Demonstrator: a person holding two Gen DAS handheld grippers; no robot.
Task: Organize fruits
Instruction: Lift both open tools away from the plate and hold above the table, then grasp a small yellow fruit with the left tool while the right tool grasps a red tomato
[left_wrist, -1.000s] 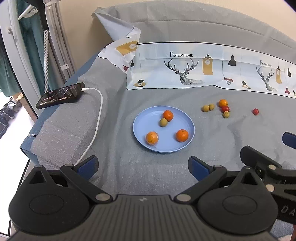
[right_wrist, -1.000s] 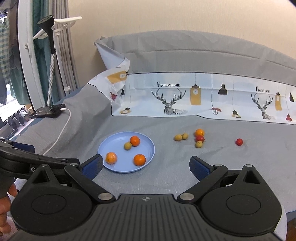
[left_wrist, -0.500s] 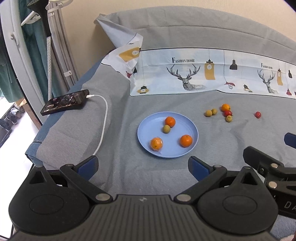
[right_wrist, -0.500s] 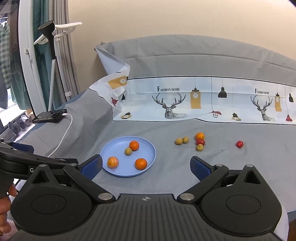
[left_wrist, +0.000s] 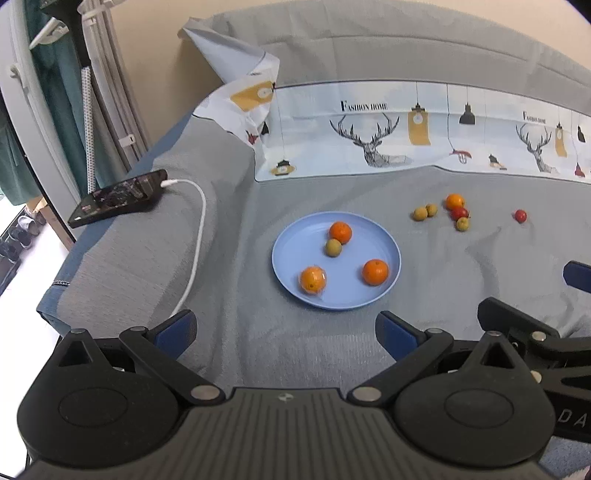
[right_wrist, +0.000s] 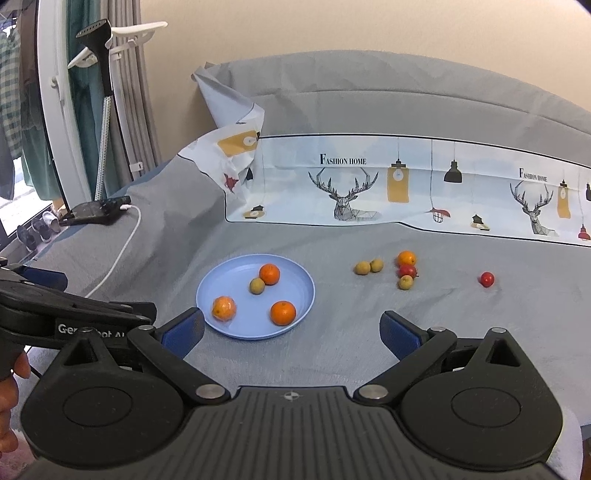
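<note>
A light blue plate (left_wrist: 291, 243) (right_wrist: 299, 284) lies on the grey cloth and holds three oranges (left_wrist: 375, 272) (right_wrist: 283, 312) and one small green fruit (left_wrist: 333, 247) (right_wrist: 257, 285). To its right on the cloth sit two green fruits (left_wrist: 420, 213) (right_wrist: 362, 268), then an orange (left_wrist: 454, 201) (right_wrist: 406, 258), a red fruit (left_wrist: 459, 212) (right_wrist: 407, 271) and another green one (right_wrist: 405, 282). A lone red fruit (left_wrist: 520, 215) (right_wrist: 487, 279) lies further right. My left gripper (left_wrist: 286, 330) and right gripper (right_wrist: 291, 330) both hang open and empty in front of the plate.
A black phone (left_wrist: 118, 197) (right_wrist: 96, 210) with a white cable (left_wrist: 195, 236) lies at the left edge. A printed deer cloth (left_wrist: 406, 140) borders the back. A garment steamer stand (right_wrist: 105, 92) rises at the left. Part of a hand (right_wrist: 11, 384) shows in the right wrist view.
Both views have pulled back and tilted up slightly, so the plate and fruits sit a little lower in frame. No fruit has moved and both grippers stay open.
</note>
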